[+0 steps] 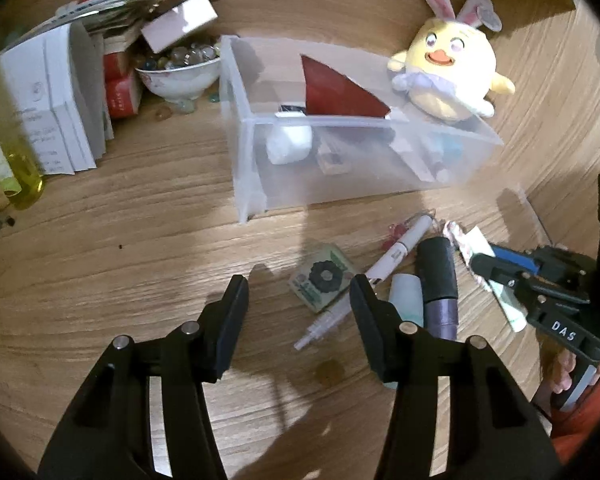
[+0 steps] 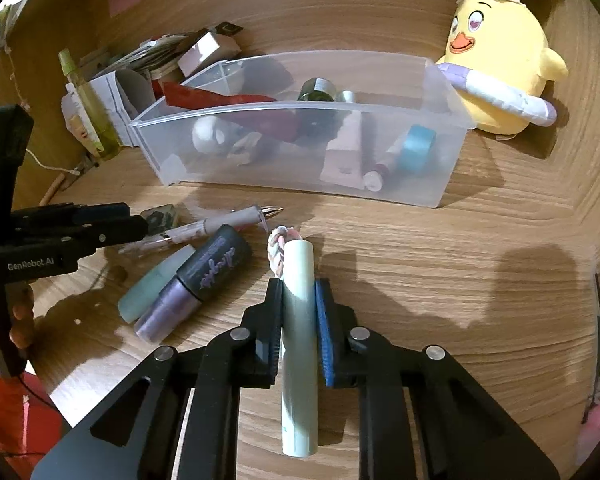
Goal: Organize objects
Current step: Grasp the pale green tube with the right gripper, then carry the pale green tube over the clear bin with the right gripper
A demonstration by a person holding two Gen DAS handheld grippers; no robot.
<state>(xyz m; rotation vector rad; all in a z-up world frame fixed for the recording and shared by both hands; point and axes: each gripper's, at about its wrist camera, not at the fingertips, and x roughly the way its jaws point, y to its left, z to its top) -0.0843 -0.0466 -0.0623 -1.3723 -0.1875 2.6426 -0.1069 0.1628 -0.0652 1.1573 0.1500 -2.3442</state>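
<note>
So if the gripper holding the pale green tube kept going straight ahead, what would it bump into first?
Probably the clear plastic bin. The right gripper, shut on the pale green tube, points across bare wooden table toward the bin's front wall. Depth is hard to judge.

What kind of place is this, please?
Probably a home desk: a wooden tabletop with a clear organizer bin of small items, a plush chick, and stacked papers.

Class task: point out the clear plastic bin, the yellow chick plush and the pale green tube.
clear plastic bin (image 2: 300, 168): right wrist view, front wall.
yellow chick plush (image 1: 456, 68): left wrist view, belly.
pale green tube (image 2: 298, 300): right wrist view, mid-body.
</note>
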